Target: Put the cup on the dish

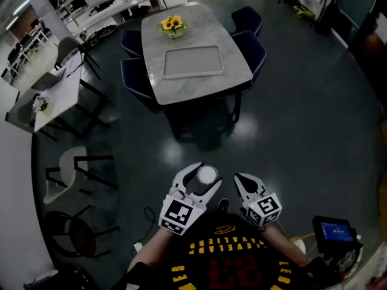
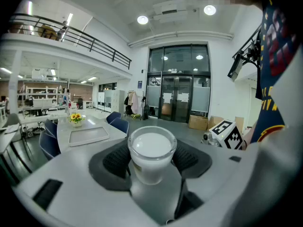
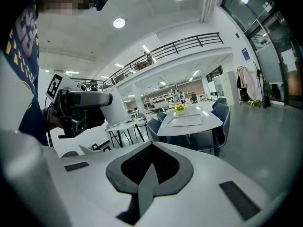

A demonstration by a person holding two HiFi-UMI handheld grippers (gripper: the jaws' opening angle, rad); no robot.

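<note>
A white cup (image 1: 207, 175) (image 2: 152, 154) stands upright between the jaws of my left gripper (image 1: 198, 177) (image 2: 151, 162), whose dark pads press on its sides. The dish, a flat grey rectangular tray (image 1: 193, 62) (image 2: 88, 135) (image 3: 184, 120), lies on a grey table (image 1: 236, 53) far ahead across the dark floor. My right gripper (image 1: 245, 183) (image 3: 150, 163) is beside the left one, its jaws shut together with nothing in them. In the right gripper view the left gripper and the cup (image 3: 112, 110) show at the left.
A vase of yellow flowers (image 1: 173, 24) stands at the table's far end. Blue chairs (image 1: 254, 47) ring the table. A white desk (image 1: 57, 95) and chairs (image 1: 72, 174) are at the left. A small screen device (image 1: 334, 229) sits low right.
</note>
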